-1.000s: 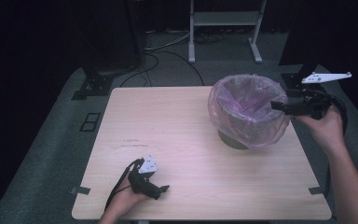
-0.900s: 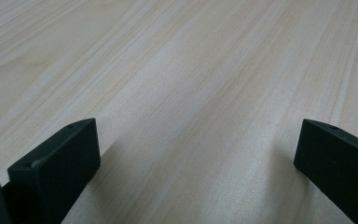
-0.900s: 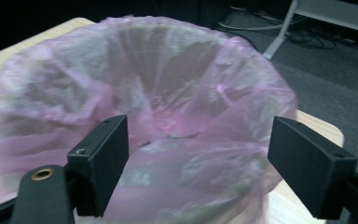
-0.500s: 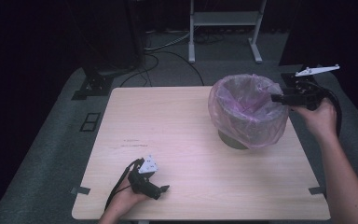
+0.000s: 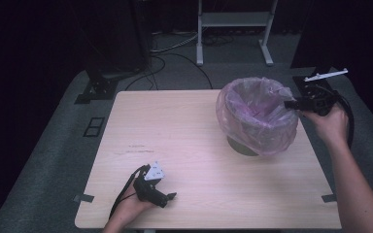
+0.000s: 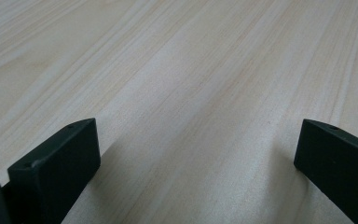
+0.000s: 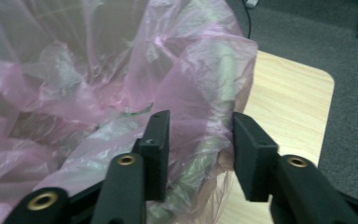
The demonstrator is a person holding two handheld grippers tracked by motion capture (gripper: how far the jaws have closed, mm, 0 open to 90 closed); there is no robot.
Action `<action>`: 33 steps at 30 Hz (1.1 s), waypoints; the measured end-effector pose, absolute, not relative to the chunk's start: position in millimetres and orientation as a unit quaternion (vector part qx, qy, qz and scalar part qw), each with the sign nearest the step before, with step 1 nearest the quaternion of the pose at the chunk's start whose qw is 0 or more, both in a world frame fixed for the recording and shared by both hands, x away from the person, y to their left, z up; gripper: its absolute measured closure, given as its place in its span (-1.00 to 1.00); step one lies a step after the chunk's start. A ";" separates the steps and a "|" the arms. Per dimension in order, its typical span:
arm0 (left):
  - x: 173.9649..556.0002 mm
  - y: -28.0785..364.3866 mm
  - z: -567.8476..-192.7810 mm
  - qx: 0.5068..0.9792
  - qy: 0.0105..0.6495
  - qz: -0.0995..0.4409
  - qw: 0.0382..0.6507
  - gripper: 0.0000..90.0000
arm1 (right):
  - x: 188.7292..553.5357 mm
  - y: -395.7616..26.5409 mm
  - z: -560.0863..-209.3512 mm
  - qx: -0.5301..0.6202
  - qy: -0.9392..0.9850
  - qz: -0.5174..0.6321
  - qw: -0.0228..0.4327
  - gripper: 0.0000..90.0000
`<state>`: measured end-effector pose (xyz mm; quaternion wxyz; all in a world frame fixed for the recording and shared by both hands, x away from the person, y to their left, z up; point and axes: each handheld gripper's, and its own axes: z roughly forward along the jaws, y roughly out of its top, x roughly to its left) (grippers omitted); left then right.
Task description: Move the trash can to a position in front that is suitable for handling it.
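Bin: the bin [image 5: 243, 145] with its pink liner [image 5: 257, 114] stands near the table's [image 5: 184, 141] far right corner.
My right gripper [image 7: 200, 140]: jaws have just been closing, now astride the liner's rim fold, pads not yet pressing.
My left gripper [image 5: 167, 197]: rests near the near edge, jaws wide apart, nothing between them.

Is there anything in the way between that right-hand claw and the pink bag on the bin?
Nothing visible. The right gripper is already at the rim of the thin pink plastic bag, its jaws closing around a fold of film, a gap remaining beside one jaw.
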<state>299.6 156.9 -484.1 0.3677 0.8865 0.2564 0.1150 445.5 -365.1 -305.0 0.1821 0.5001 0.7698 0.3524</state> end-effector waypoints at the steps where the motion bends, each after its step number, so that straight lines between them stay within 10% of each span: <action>1: 299.7 156.9 -484.0 0.887 0.256 0.116 0.368 -1.00 | 445.8 -363.6 -304.1 0.500 0.772 0.351 0.178 0.44; 6: 299.7 156.9 -484.1 0.886 0.256 0.116 0.368 -1.00 | 445.7 -350.4 -301.1 0.474 0.792 0.352 0.158 0.76; 33: 299.3 156.7 -484.2 0.886 0.258 0.114 0.369 -1.00 | 418.6 -281.9 -300.3 0.354 0.856 0.359 0.112 0.77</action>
